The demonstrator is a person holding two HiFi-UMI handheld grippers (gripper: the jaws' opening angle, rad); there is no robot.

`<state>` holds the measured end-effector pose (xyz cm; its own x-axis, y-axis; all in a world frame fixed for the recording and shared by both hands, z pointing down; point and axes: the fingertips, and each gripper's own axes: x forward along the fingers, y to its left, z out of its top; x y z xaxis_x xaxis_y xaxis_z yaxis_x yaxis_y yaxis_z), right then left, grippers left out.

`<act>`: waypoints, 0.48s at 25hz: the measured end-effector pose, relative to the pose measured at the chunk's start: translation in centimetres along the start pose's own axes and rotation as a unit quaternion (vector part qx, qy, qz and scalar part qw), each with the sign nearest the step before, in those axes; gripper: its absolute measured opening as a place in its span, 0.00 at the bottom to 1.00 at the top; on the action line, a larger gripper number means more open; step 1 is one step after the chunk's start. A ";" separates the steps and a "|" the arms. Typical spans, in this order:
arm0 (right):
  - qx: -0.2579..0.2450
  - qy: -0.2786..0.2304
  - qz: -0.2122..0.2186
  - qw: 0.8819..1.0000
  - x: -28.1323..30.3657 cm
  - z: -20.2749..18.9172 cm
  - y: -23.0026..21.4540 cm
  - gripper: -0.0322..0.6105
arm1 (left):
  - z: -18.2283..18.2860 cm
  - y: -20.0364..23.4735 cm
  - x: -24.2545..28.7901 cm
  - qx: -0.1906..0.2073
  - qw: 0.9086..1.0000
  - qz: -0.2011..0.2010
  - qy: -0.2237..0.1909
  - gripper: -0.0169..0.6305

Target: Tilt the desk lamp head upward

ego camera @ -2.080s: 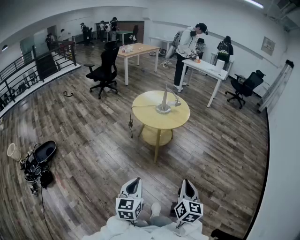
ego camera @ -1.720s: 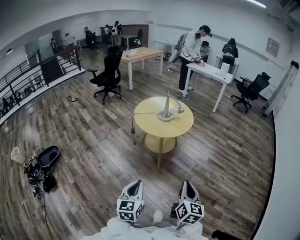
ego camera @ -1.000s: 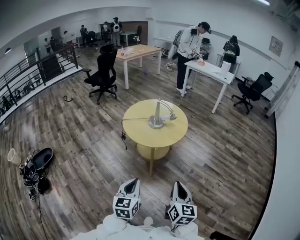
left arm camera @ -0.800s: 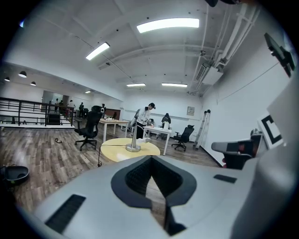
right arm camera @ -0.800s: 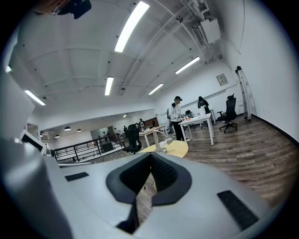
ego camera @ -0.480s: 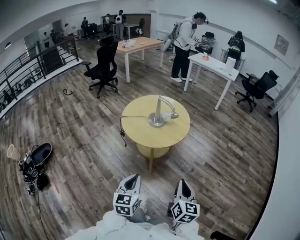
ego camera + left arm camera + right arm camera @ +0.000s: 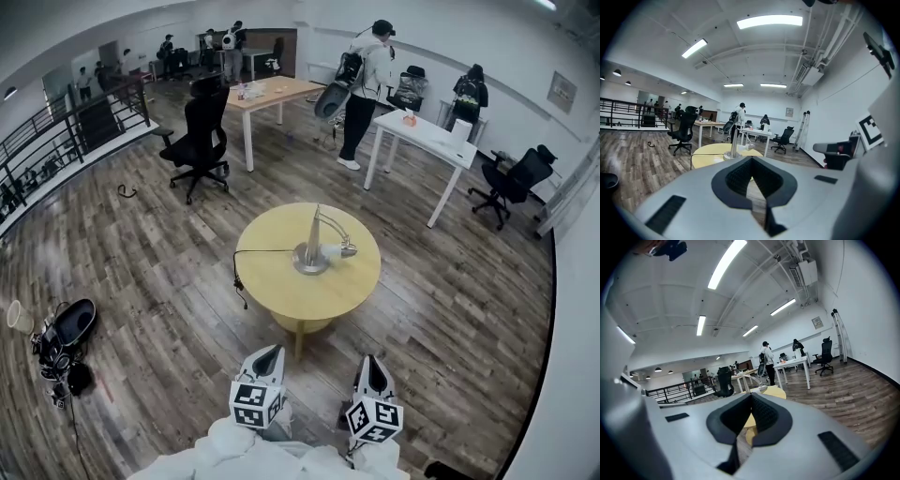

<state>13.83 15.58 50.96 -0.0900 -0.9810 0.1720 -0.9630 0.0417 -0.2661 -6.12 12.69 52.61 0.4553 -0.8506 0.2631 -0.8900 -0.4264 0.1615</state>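
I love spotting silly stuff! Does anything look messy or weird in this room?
The cord of the desk lamp dangles off the round yellow table, seemingly unplugged. A heap of dark gear sits on the floor at far left.

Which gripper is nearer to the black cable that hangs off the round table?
Left. The left gripper is below the cable, slightly to its right, in the head view; the right gripper is much farther right.
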 end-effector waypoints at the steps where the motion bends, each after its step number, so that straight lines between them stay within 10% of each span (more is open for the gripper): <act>1: 0.001 -0.003 -0.004 1.000 0.9 0.4 -0.1 0.07 | 0.5 0.5 0.9 0.001 1.000 -0.003 0.000 0.02; 12: 0.007 -0.013 -0.029 0.999 11.0 2.5 -0.1 0.07 | 3.4 5.9 9.8 0.008 1.000 -0.025 0.006 0.02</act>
<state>13.61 4.32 50.54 -0.0265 -0.9863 0.1628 -0.9630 -0.0185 -0.2687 -7.06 0.80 52.86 0.4987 -0.8249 0.2661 -0.8668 -0.4727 0.1588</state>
